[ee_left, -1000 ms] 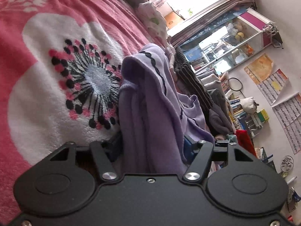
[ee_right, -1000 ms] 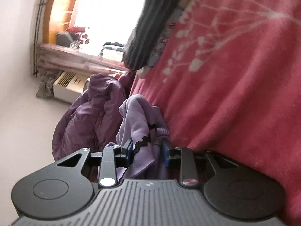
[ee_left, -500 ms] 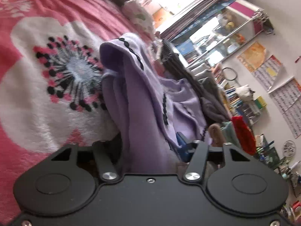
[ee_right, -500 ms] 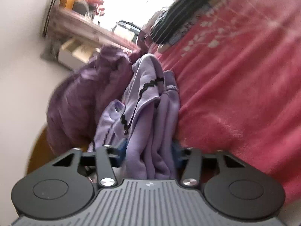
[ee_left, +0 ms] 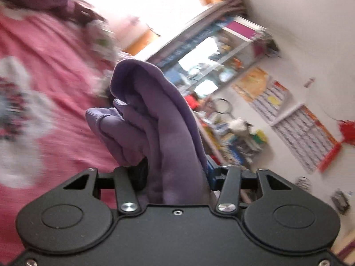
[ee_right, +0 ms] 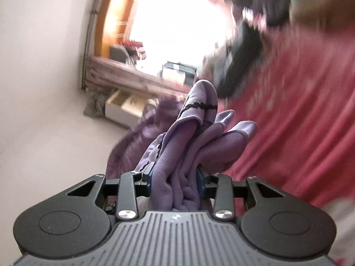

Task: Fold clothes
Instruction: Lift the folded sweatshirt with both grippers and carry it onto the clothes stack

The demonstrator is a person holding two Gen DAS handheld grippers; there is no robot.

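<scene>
The left gripper [ee_left: 177,173] is clamped on a thick bunch of the lilac garment [ee_left: 155,119]; the cloth fills the gap between its jaws and rises in rounded folds ahead of the camera, a ribbed cuff [ee_left: 95,115] poking out to the left; behind it lies the pink blanket [ee_left: 55,71], blurred, with a white flower patch at the left edge; to the right stand a glass cabinet [ee_left: 213,51] and wall calendars [ee_left: 301,133].

The right gripper [ee_right: 175,179] is likewise closed on the same garment [ee_right: 177,155], gathered in several layers between the blue pads [ee_right: 150,173]; black zigzag trim [ee_right: 197,106] runs across the top fold; a darker purple garment [ee_right: 133,139] lies just behind to the left; the blanket [ee_right: 299,122] spreads to the right; a bright window [ee_right: 177,22] sits beyond.
</scene>
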